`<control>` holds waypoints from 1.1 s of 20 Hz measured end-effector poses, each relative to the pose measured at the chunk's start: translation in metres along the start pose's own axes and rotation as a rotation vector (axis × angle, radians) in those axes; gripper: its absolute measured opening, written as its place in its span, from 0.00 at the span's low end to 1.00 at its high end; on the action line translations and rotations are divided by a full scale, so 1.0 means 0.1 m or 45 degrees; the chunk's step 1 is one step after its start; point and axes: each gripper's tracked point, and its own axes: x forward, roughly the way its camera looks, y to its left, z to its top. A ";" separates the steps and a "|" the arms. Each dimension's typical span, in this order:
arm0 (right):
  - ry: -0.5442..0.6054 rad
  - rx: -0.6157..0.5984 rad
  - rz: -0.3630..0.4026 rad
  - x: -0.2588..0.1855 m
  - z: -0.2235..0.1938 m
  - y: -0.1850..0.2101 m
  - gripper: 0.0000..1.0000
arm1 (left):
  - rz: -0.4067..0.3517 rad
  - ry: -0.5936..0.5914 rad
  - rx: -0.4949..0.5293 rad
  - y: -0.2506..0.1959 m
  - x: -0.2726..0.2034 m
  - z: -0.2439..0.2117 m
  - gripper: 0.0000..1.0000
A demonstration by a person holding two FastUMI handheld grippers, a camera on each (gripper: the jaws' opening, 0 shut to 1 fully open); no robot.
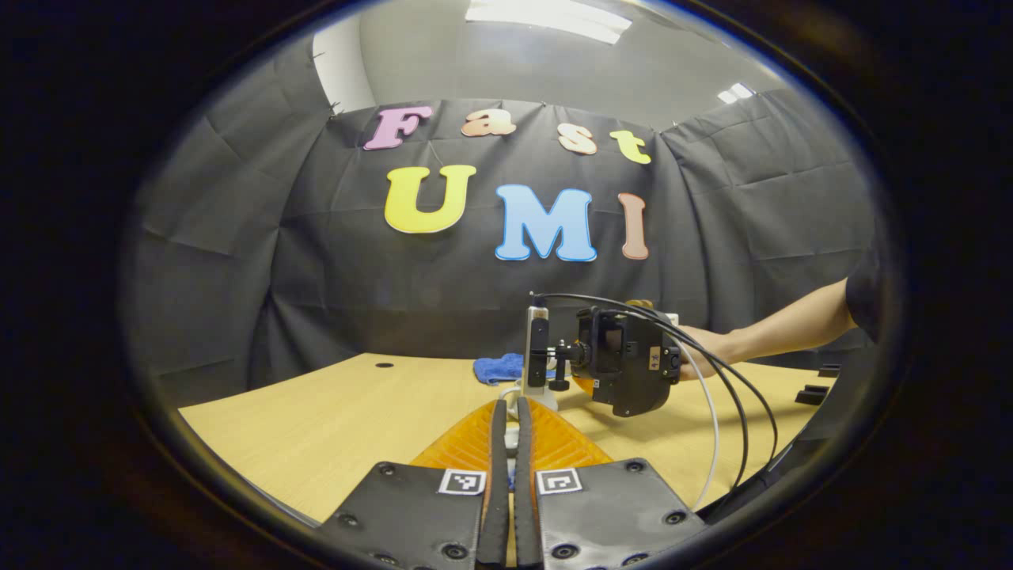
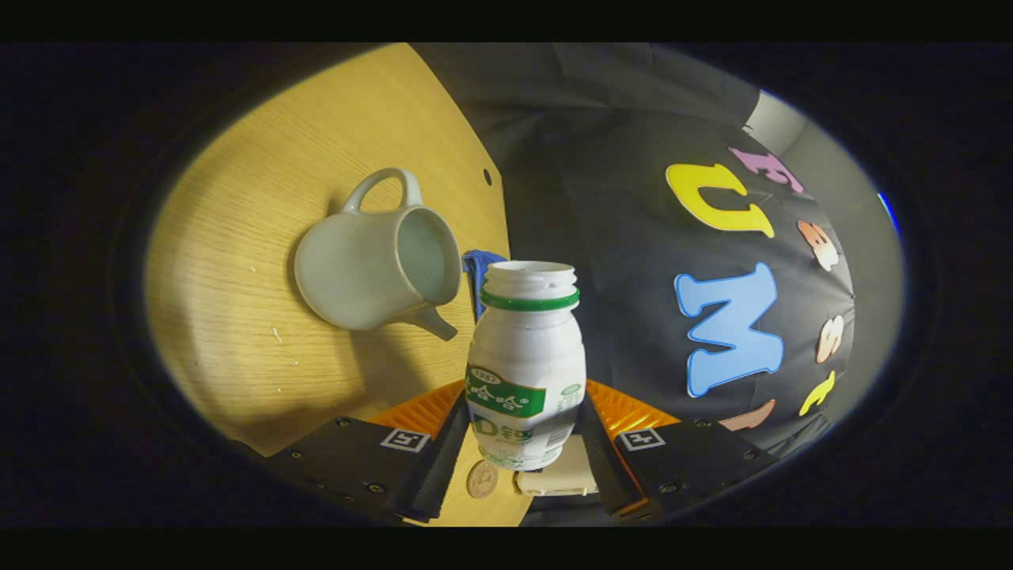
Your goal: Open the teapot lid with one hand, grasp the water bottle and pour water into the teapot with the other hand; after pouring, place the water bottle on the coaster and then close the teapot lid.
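Observation:
A white bottle (image 2: pixel 526 348) with a green neck ring and green label has its mouth uncapped, and my right gripper (image 2: pixel 525 396) is shut on its lower body. The view is rolled sideways, so the bottle is tipped with its mouth close to the white teapot (image 2: pixel 372 269). The teapot stands on the wooden table (image 2: pixel 237 317) with its top uncovered, handle away and spout toward the bottle. My left gripper (image 1: pixel 510 405) is shut on a small white piece, the teapot lid (image 1: pixel 529 393), which peeks out at its fingertips. A small round brown disc (image 2: pixel 481 479), perhaps the coaster, lies below the bottle.
In the left gripper view the other gripper's black housing (image 1: pixel 625 360) hangs just ahead, held by a hand (image 1: pixel 704 348) reaching in from the right, cables trailing. A blue cloth (image 1: pixel 498 368) lies at the table's back. Small dark items (image 1: pixel 815 392) sit at the right edge.

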 end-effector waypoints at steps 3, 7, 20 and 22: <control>0.007 -0.062 -0.001 -0.01 0.03 0.01 0.72 | 0.003 0.005 0.009 0.00 0.00 -0.01 0.13; 0.017 -0.123 0.007 -0.01 0.01 0.00 0.72 | 0.000 0.010 0.013 -0.01 -0.01 -0.03 0.13; 0.000 -0.354 -0.037 -0.05 0.10 -0.03 0.72 | -0.005 0.019 0.043 -0.03 -0.01 -0.05 0.13; -0.006 -0.387 -0.050 -0.05 0.13 -0.04 0.72 | -0.002 0.022 0.048 -0.02 -0.01 -0.07 0.13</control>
